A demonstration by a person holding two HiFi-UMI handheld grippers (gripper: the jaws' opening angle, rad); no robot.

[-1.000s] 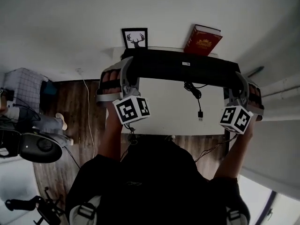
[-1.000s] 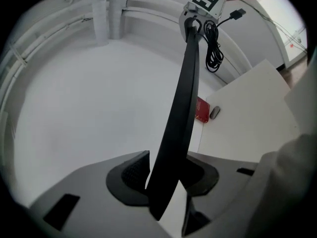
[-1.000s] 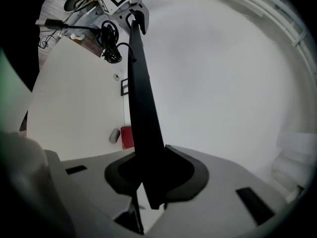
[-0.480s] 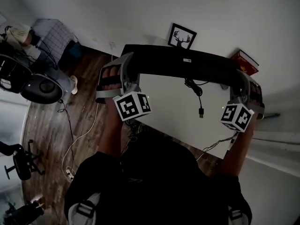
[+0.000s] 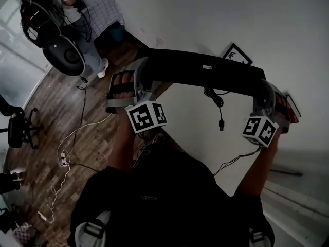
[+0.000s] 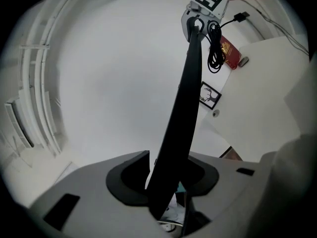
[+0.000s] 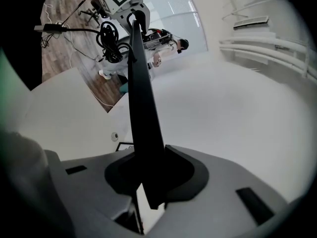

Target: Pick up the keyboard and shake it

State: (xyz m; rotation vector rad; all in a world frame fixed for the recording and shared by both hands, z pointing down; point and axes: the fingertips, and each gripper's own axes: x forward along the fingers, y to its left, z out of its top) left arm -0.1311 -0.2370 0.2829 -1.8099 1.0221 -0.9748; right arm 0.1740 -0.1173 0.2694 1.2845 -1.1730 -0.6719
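Comparing against one second ago, I find the keyboard [image 5: 200, 73] held aloft over the table [image 5: 205, 125] edge, left claw [image 6: 163, 185] clamped on one end and right claw [image 7: 148, 175] on the other, while the background has swung toward the wood floor [image 5: 67, 117]; I judge the shake under way. The head view shows its flat underside and dangling cable [image 5: 220, 108]; each claw view shows it edge-on, pinched in that claw.

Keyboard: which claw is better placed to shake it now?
Neither: left claw and right claw each clamp one end of the keyboard, held above the table. Shake with both.
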